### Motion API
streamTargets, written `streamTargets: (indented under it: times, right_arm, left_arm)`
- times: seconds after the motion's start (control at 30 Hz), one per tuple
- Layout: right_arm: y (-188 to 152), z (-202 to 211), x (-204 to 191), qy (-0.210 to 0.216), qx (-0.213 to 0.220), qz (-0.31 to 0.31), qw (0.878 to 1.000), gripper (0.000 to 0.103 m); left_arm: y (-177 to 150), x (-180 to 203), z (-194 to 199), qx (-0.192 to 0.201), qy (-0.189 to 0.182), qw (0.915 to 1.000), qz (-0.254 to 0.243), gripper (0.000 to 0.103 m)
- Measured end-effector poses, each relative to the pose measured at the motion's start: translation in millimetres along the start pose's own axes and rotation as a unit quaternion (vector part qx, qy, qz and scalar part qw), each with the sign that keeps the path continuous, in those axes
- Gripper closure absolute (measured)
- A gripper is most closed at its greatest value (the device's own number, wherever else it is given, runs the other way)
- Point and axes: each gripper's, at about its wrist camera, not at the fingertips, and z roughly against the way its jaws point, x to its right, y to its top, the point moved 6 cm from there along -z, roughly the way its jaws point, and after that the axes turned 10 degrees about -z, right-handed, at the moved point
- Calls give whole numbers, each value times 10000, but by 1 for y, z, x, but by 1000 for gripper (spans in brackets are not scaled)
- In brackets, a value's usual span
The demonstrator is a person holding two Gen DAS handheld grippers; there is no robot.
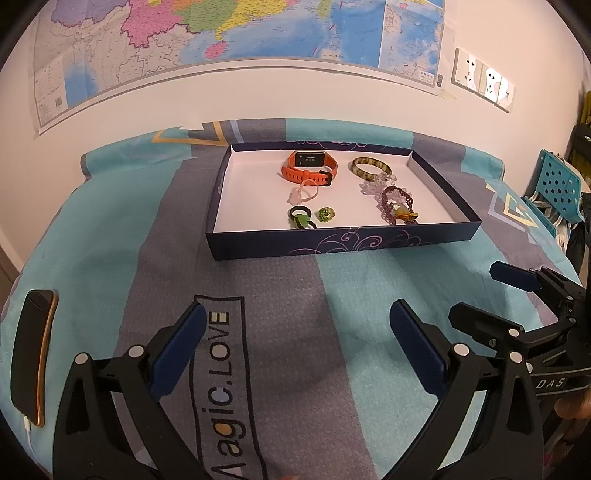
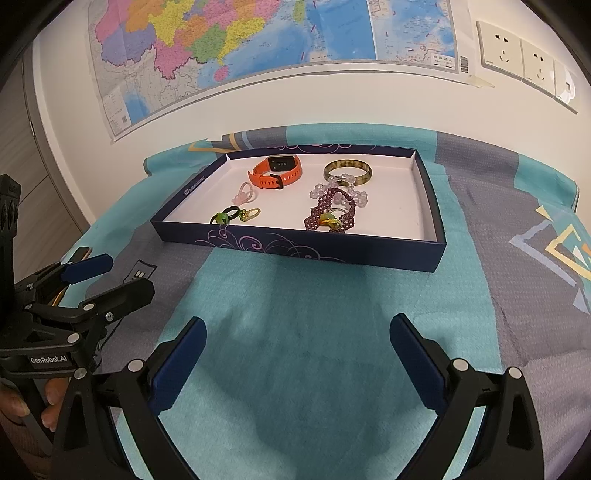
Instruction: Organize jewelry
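Note:
A dark blue box lid [image 1: 332, 243] [image 2: 295, 249] with a white inside lies on the bed and holds the jewelry: an orange watch [image 1: 312, 166] [image 2: 277, 171], a brown striped bangle [image 1: 370, 167] [image 2: 348, 170], a purple beaded bracelet [image 1: 395, 201] [image 2: 332, 210], clear beads [image 1: 376, 182], a pink ring [image 1: 303, 194] [image 2: 243, 194], a black and green ring [image 1: 301, 218] [image 2: 223, 216] and a green ring [image 1: 325, 214] [image 2: 249, 213]. My left gripper [image 1: 297, 339] and my right gripper [image 2: 297, 345] are open and empty, well in front of the box.
A teal and grey sheet [image 1: 110, 229] covers the bed. A phone [image 1: 31, 354] lies at the left edge. A map [image 1: 221, 29] and sockets [image 2: 524, 59] are on the wall. A blue chair [image 1: 557, 188] stands at the right.

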Motion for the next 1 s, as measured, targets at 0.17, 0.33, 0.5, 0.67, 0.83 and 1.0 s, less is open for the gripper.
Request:
streamTargets:
  times: [0.17, 0.33, 0.5, 0.67, 0.83, 1.0]
  right_arm:
    - [0, 1, 0, 5, 20, 6, 10000, 7]
    - [-1, 1, -1, 9, 18, 9, 10000, 7]
    - [-3, 2, -2, -1, 15, 22, 10000, 7]
    - [-3, 3, -2, -4, 32, 15, 10000, 7]
    - [-4, 3, -3, -9, 31, 15, 10000, 7]
    - [-4, 4, -3, -7, 19, 22, 10000, 7]
  left_arm:
    - [-2, 1, 1, -11, 9, 10000, -3, 5]
    - [-2, 1, 1, -2, 8, 10000, -4, 5]
    - [-4, 2, 2, -2, 3, 10000, -12, 5]
    - [-5, 2, 3, -9, -1, 10000, 2, 5]
    - [-5, 2, 3, -15, -2, 10000, -3, 5]
    - [-6, 2, 3, -25, 3, 10000, -3, 5]
